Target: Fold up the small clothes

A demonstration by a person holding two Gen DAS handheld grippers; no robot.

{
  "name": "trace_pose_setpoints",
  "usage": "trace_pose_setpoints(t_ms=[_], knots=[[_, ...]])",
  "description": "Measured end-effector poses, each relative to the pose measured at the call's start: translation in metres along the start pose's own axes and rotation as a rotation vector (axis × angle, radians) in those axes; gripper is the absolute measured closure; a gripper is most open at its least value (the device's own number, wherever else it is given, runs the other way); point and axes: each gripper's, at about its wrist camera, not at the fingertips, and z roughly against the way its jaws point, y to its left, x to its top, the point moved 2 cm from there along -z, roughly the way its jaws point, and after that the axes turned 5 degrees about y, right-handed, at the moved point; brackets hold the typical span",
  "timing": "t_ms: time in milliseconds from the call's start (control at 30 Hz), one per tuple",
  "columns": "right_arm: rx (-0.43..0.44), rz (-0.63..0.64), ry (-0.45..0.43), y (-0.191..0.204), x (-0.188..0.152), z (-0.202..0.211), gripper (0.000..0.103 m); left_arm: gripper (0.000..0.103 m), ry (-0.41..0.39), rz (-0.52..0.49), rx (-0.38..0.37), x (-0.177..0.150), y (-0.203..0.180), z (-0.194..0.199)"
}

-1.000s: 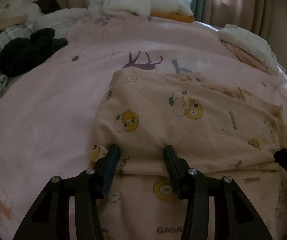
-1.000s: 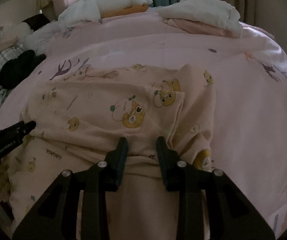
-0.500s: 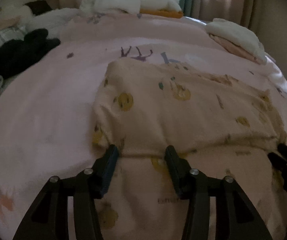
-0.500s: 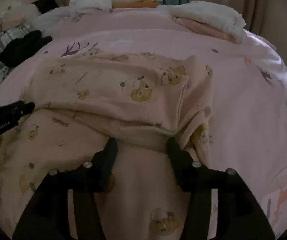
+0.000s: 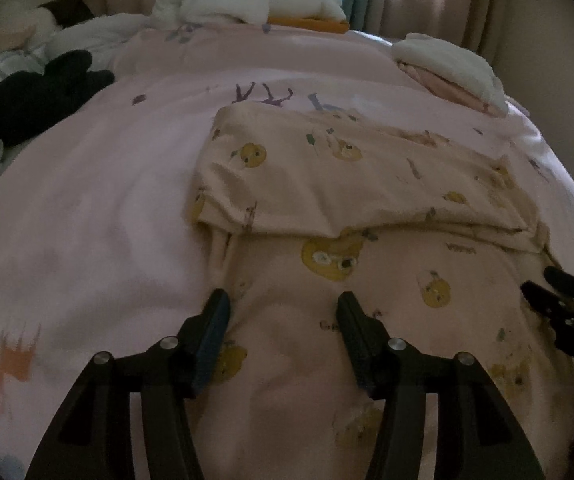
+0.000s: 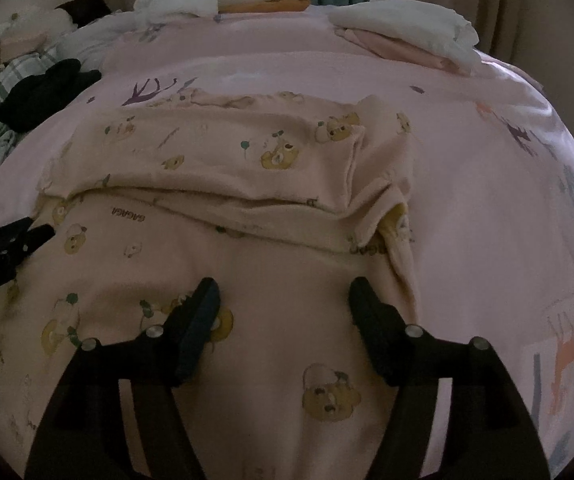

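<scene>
A beige garment printed with yellow bears (image 5: 351, 184) (image 6: 223, 160) lies on the pink bedsheet, its far half folded over toward me with the fold edge across the middle. My left gripper (image 5: 283, 306) hovers over the garment's near left part, jaws opening, nothing between them. My right gripper (image 6: 283, 294) hovers over the near right part, jaws also opening and empty. The right gripper's fingertips (image 5: 547, 292) show at the right edge of the left wrist view; the left gripper's fingertips (image 6: 27, 232) show at the left edge of the right wrist view.
The pink sheet (image 5: 87, 200) covers the bed. A black garment (image 5: 39, 96) lies far left by plaid cloth. A folded white and pink stack (image 5: 451, 68) sits far right. White bedding on an orange item (image 5: 255, 4) lies at the head, before curtains.
Both grippers let go of the garment's folded edge and drew back toward me, jaws widening. The folded layer now lies flat further from the fingers.
</scene>
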Motion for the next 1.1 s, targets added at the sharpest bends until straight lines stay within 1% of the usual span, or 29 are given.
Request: trace_pose_setpoints(t_ms=[133, 267, 367, 400, 433, 467, 500, 533, 633, 700, 800, 867, 900, 933, 1100], knots=[[-0.034, -0.016, -0.010, 0.005, -0.016, 0.009, 0.030, 0.046, -0.005, -0.011, -0.017, -0.008, 0.003, 0.006], [-0.028, -0.038, -0.027, 0.004, -0.032, 0.019, 0.028, 0.045, -0.024, -0.051, 0.005, -0.025, 0.000, 0.017], [-0.024, -0.067, -0.045, 0.003, -0.043, 0.026, 0.028, 0.038, -0.044, -0.057, 0.028, -0.035, 0.000, 0.023], [-0.025, -0.072, -0.049, 0.004, -0.048, 0.029, 0.026, 0.031, -0.047, -0.051, 0.038, -0.036, 0.002, 0.024], [-0.032, -0.070, -0.055, 0.006, -0.053, 0.031, 0.025, 0.028, -0.050, -0.034, 0.045, -0.040, 0.006, 0.026], [-0.045, -0.068, -0.069, 0.009, -0.060, 0.035, 0.025, 0.027, -0.068, -0.013, 0.026, -0.044, 0.010, 0.031], [-0.055, -0.069, -0.078, 0.010, -0.064, 0.038, 0.023, 0.020, -0.082, 0.004, -0.005, -0.048, 0.015, 0.035], [-0.065, -0.068, -0.086, 0.012, -0.068, 0.040, 0.022, 0.016, -0.079, 0.005, -0.052, -0.055, 0.019, 0.038], [-0.081, -0.094, -0.112, 0.012, -0.082, 0.048, 0.016, 0.012, -0.089, -0.037, -0.085, -0.066, 0.022, 0.046], [-0.074, -0.121, -0.130, 0.009, -0.088, 0.051, 0.014, 0.010, -0.108, -0.063, -0.083, -0.074, 0.022, 0.050], [-0.088, -0.150, -0.142, 0.010, -0.091, 0.055, 0.010, 0.008, -0.153, -0.030, -0.097, -0.086, 0.029, 0.059], [-0.130, -0.155, -0.150, 0.014, -0.094, 0.057, 0.007, 0.008, -0.171, -0.012, -0.086, -0.090, 0.031, 0.062], [-0.162, -0.163, -0.145, 0.014, -0.095, 0.058, 0.000, 0.008, -0.176, -0.011, -0.078, -0.092, 0.031, 0.064], [-0.184, -0.177, -0.139, 0.013, -0.097, 0.058, 0.000, 0.008, -0.176, -0.013, -0.072, -0.093, 0.031, 0.064], [-0.126, -0.222, -0.138, 0.000, -0.104, 0.064, 0.000, 0.008, -0.178, -0.010, -0.062, -0.102, 0.031, 0.069]])
